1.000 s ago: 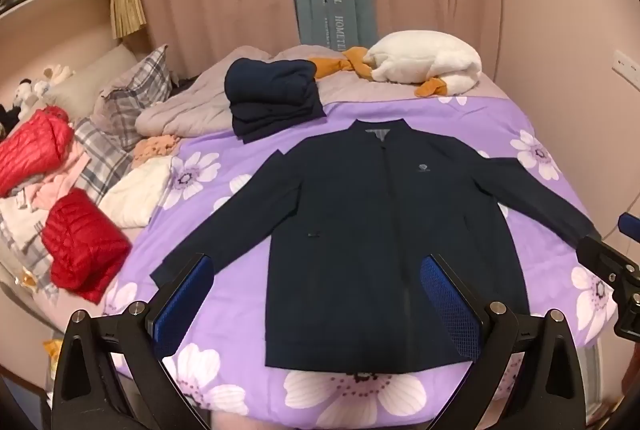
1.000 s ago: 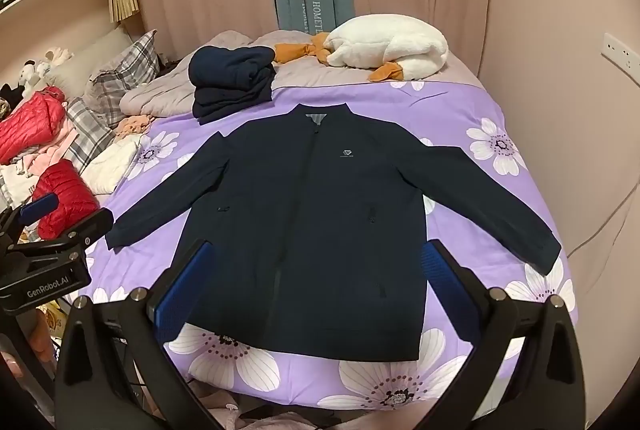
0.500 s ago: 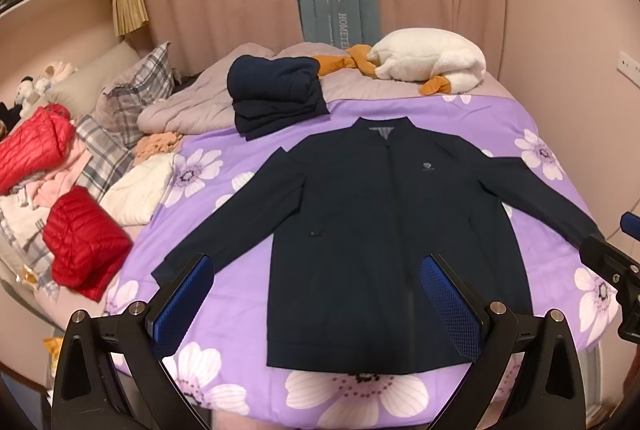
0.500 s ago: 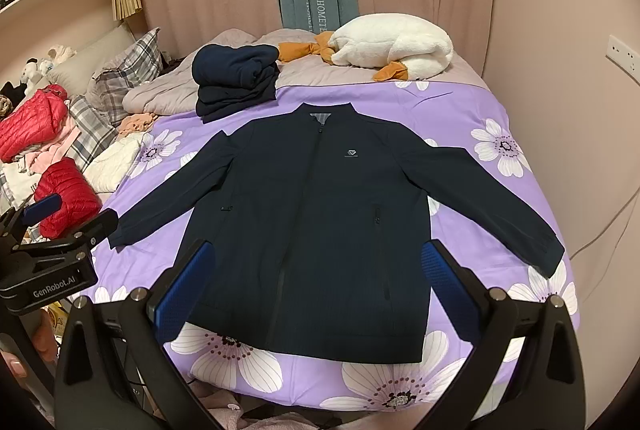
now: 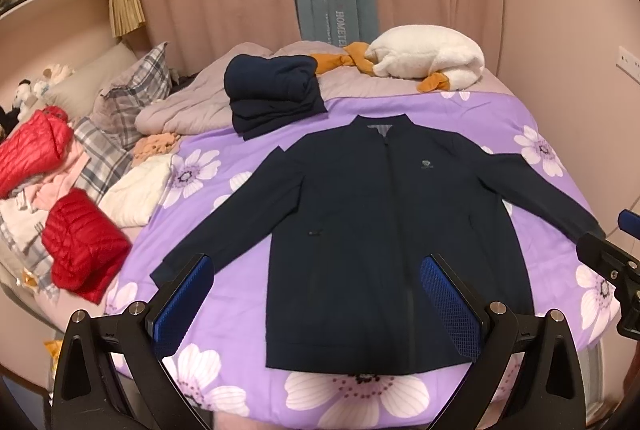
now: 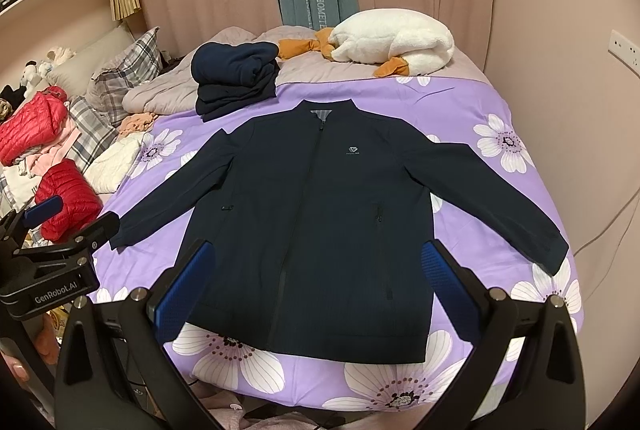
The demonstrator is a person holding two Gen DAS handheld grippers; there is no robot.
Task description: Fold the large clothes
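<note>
Hovering wide open over the spread navy jacket (image 5: 384,230), left gripper (image 5: 316,294) and right gripper (image 6: 316,278) should each pinch a cuff cleanly before folding sleeves inward.

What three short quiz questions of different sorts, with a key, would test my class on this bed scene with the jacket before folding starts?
1. True or false: the navy jacket lies flat on the purple floral bedspread with both sleeves spread out.
2. Multiple choice: the folded navy stack sits (A) beyond the jacket's collar end, towards the left, (B) on the jacket's hem, (C) under the white plush goose.
3. Fill in: the left gripper and right gripper are both ____ and hold nothing.

Key: 1 true; 2 A; 3 open.
</note>
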